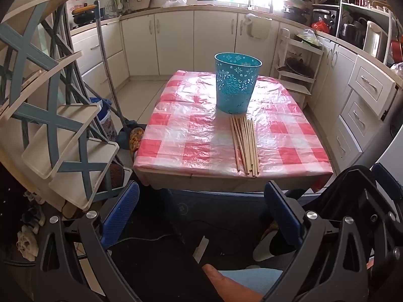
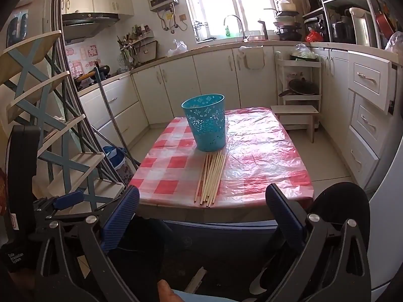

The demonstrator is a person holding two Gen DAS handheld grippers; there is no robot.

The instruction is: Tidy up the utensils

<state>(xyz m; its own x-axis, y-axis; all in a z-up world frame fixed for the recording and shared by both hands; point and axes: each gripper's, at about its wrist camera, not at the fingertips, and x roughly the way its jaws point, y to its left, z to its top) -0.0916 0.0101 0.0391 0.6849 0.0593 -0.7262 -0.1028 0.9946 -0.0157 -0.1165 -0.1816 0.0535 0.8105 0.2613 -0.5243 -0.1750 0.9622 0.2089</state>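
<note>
A teal perforated bin (image 1: 236, 85) stands upright on a small table with a red-and-white checked cover (image 1: 191, 136). Several wooden chopsticks (image 1: 245, 146) lie in a loose bundle just in front of the bin, their ends near the table's front edge. The right wrist view shows the bin (image 2: 205, 124), the chopsticks (image 2: 211, 180) and the table (image 2: 264, 161) too. My left gripper (image 1: 201, 196) is open and empty, held below and short of the table's front edge. My right gripper (image 2: 202, 198) is open and empty, at the front edge just before the chopstick ends.
A tiered shelf rack (image 1: 50, 115) stands close on the left. A mop (image 1: 110, 85) leans beside it. White cabinets (image 1: 176, 40) line the back and right. A small white shelf unit (image 1: 297, 68) and a low stool (image 2: 294, 118) stand beyond the table's right side.
</note>
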